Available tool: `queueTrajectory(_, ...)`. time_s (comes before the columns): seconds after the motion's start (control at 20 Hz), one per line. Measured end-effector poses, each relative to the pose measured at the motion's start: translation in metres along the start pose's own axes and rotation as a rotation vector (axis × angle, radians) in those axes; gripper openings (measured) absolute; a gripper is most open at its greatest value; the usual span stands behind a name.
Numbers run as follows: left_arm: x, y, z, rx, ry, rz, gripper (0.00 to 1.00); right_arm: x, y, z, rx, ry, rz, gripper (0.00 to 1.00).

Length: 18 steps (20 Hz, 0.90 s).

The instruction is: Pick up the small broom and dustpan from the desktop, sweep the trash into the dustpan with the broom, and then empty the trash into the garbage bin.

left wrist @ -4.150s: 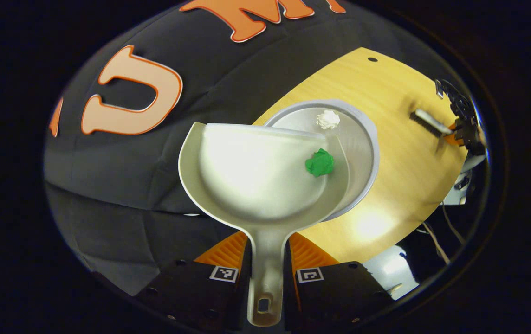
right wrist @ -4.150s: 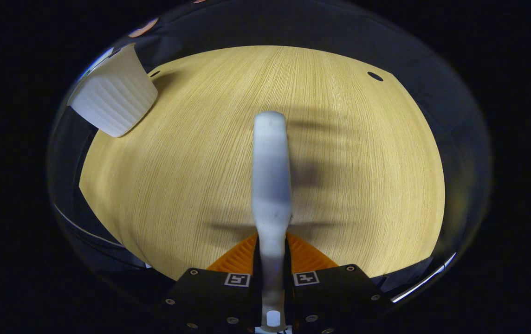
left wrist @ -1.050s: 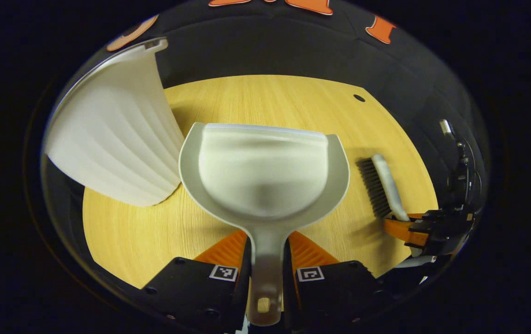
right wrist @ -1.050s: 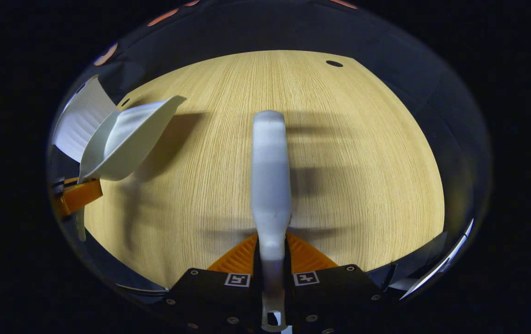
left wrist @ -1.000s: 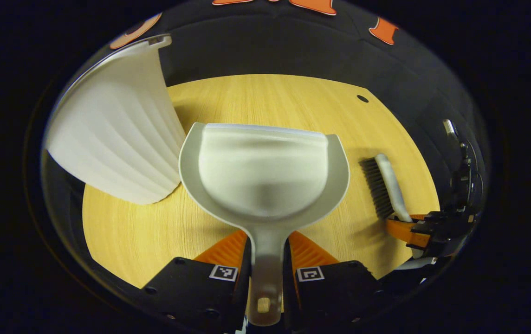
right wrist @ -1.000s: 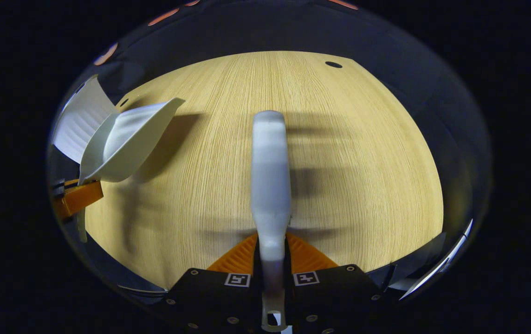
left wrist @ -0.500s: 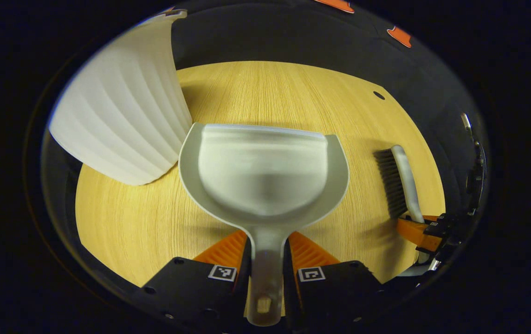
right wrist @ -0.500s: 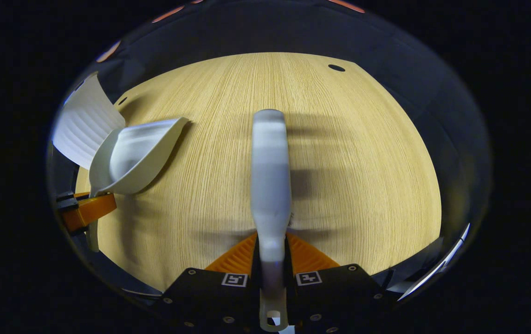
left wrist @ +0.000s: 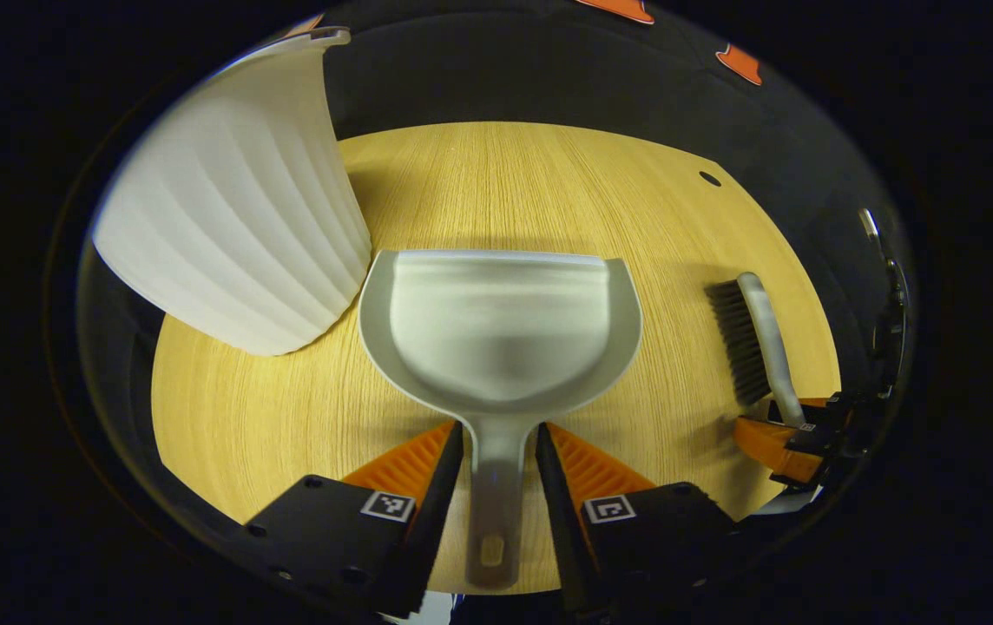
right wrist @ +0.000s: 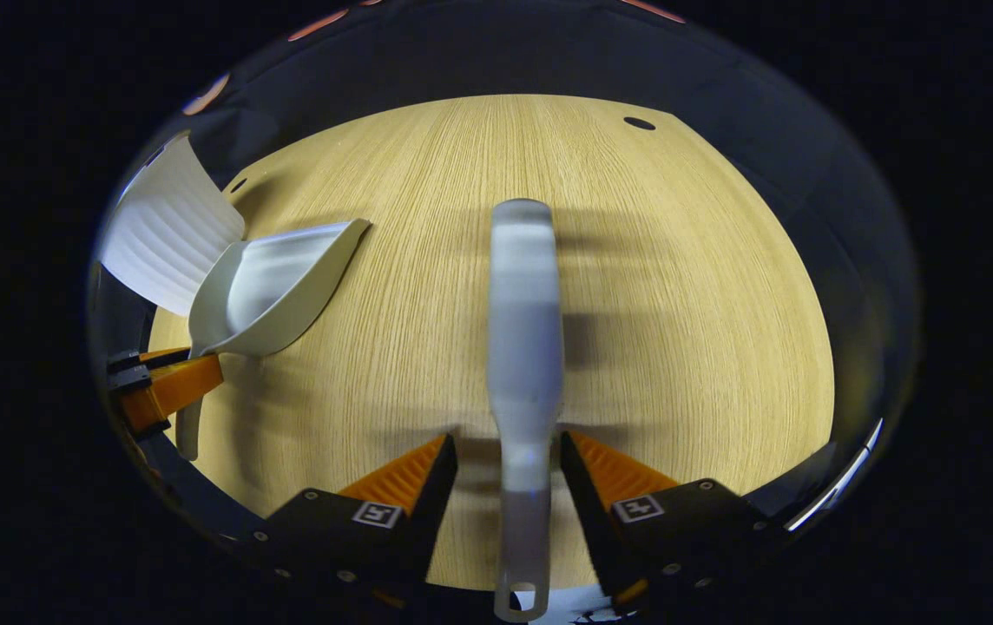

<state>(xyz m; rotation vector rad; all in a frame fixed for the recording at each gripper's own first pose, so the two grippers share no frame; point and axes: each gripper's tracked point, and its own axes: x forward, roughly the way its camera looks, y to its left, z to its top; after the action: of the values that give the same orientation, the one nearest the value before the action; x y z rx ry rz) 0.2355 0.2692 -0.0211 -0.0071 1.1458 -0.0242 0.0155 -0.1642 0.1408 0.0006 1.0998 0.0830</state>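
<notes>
The grey dustpan (left wrist: pixel 496 330) lies flat and empty on the wooden table (left wrist: pixel 505 165). Its handle runs back between the fingers of my left gripper (left wrist: pixel 498 430), which is open with a gap on each side. In the right gripper view the small broom (right wrist: pixel 522 330) lies on the table (right wrist: pixel 679 304), its handle between the spread fingers of my open right gripper (right wrist: pixel 507 441). The left gripper view has the broom (left wrist: pixel 757 338) and right gripper (left wrist: pixel 783 434) at the right. The right gripper view has the dustpan (right wrist: pixel 275 286) and left gripper (right wrist: pixel 167 386) at the left.
The white ribbed garbage bin (left wrist: pixel 236 217) stands just left of the dustpan, almost touching its rim; it is the bin (right wrist: pixel 167 234) at far left in the right gripper view. A small round hole (left wrist: pixel 709 178) marks the table's far right corner.
Both grippers have opened and let go: the dustpan and the broom now rest on the table. Four seconds ago the dustpan was tipped over the bin with a green ball in it.
</notes>
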Motion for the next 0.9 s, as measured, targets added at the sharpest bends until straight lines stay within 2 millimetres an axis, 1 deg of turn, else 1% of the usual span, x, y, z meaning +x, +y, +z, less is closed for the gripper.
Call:
queueTrajectory(0.05, 0.015, -0.010, -0.022, -0.012, 0.000, -0.008, 0.65, 0.000, 0.000, -0.002, 0.001, 0.000, 0.001, 0.83)
queueTrajectory(0.1, 0.010, -0.006, -0.015, -0.022, 0.005, -0.002, 0.72, -0.001, 0.000, -0.003, 0.004, -0.001, 0.005, 0.88)
queueTrajectory(0.15, 0.012, -0.005, -0.016, -0.025, 0.008, 0.005, 0.86, -0.002, 0.000, -0.004, 0.008, -0.004, 0.008, 0.96)
queueTrajectory(0.2, 0.014, -0.002, -0.018, -0.021, 0.007, 0.015, 1.00, -0.005, 0.000, -0.004, 0.012, -0.015, 0.013, 0.87)
queueTrajectory(0.25, 0.014, 0.002, -0.020, -0.015, 0.001, 0.028, 1.00, -0.007, 0.000, -0.003, 0.012, -0.027, 0.015, 0.96)
queueTrajectory(0.35, 0.007, 0.005, -0.018, -0.018, -0.036, 0.038, 1.00, -0.018, 0.000, 0.003, 0.019, -0.077, 0.026, 0.96)
queueTrajectory(0.45, -0.007, 0.011, -0.007, -0.019, -0.099, 0.040, 1.00, -0.038, -0.001, 0.014, 0.034, -0.143, 0.035, 0.96)
queueTrajectory(0.55, -0.028, 0.015, 0.012, -0.018, -0.173, 0.035, 1.00, -0.064, -0.010, 0.032, 0.043, -0.220, 0.027, 0.96)
queueTrajectory(0.65, -0.056, 0.019, 0.042, -0.010, -0.283, 0.039, 1.00, -0.100, -0.011, 0.055, 0.053, -0.317, 0.029, 0.96)
queueTrajectory(0.8, -0.106, 0.023, 0.101, 0.020, -0.475, 0.039, 1.00, -0.168, -0.005, 0.105, 0.054, -0.531, 0.037, 0.96)
queueTrajectory(0.85, -0.123, 0.023, 0.120, 0.019, -0.529, 0.031, 0.96, -0.193, -0.002, 0.121, 0.049, -0.597, 0.040, 0.96)
queueTrajectory(0.9, -0.138, 0.023, 0.139, 0.016, -0.577, 0.019, 1.00, -0.218, 0.003, 0.133, 0.046, -0.653, 0.049, 0.96)
